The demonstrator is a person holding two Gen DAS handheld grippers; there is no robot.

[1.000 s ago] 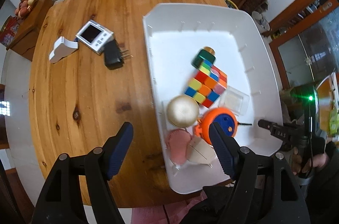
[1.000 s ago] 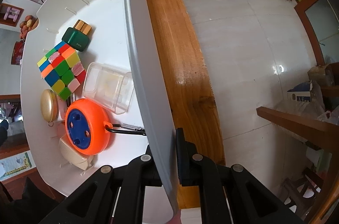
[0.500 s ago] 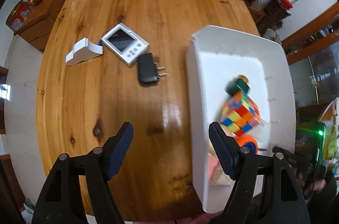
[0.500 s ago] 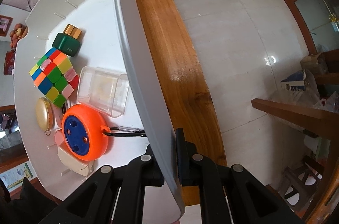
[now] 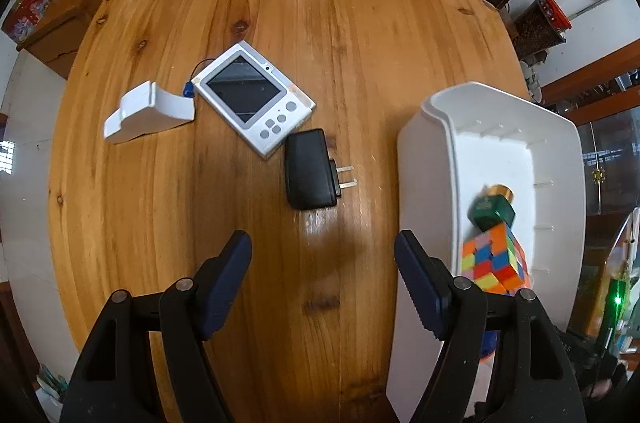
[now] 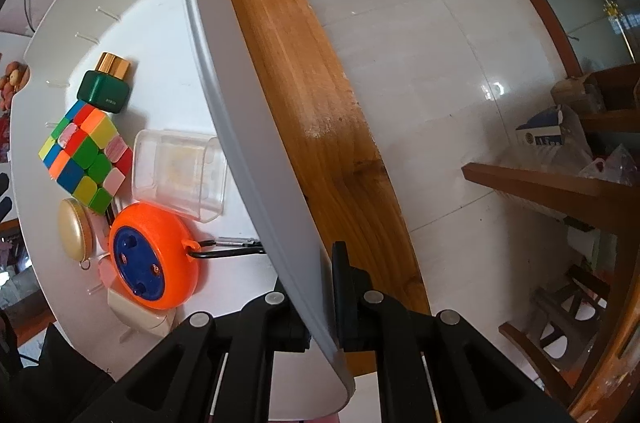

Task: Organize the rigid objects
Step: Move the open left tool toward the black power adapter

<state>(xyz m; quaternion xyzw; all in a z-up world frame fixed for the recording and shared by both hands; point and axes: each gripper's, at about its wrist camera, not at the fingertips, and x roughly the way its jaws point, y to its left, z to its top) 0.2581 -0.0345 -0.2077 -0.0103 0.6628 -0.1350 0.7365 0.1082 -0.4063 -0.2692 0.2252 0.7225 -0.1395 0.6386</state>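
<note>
Fingers of the right gripper (image 6: 327, 287) clamp the white bin (image 6: 256, 159) wall. Left gripper (image 5: 322, 263) stands apart, empty, above the table (image 5: 360, 23); black charger (image 5: 310, 174) lies just ahead, outside the bin.

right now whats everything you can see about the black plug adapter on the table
The black plug adapter is a rounded rectangular block that looks like matte plastic, lying flat on the wooden table. Two bare metal prongs stick out of its side, pointing toward the white bin without reaching it. Its upper left corner sits right beside, maybe touching, the white screen device. The open left gripper is near it, not touching.
</note>
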